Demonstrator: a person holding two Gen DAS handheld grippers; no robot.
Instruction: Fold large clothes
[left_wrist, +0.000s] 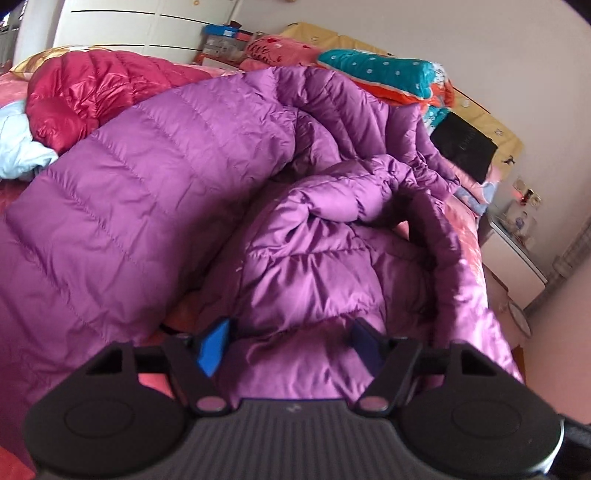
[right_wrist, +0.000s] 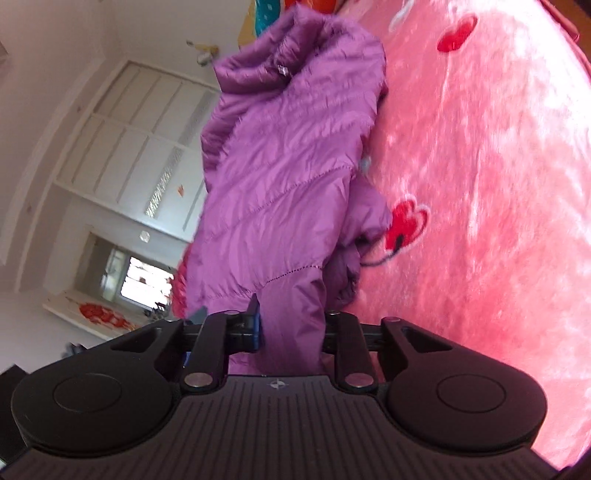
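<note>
A large purple quilted down jacket (left_wrist: 155, 177) lies spread and bunched over a pink bed. My left gripper (left_wrist: 290, 345) is open, its blue pads (left_wrist: 212, 347) on either side of a puffy fold of the jacket at the near edge. In the right wrist view, my right gripper (right_wrist: 291, 328) is shut on a part of the purple jacket (right_wrist: 280, 177) and holds it lifted off the bed, hanging in a long bunch. A dark drawcord (right_wrist: 380, 258) dangles from it onto the blanket.
A red down jacket (left_wrist: 92, 92) and a pale blue cloth (left_wrist: 18, 147) lie at the far left. Folded teal and orange bedding (left_wrist: 380, 74) is stacked by the headboard. A nightstand (left_wrist: 517, 236) stands right of the bed. The pink heart blanket (right_wrist: 480, 166) covers the bed.
</note>
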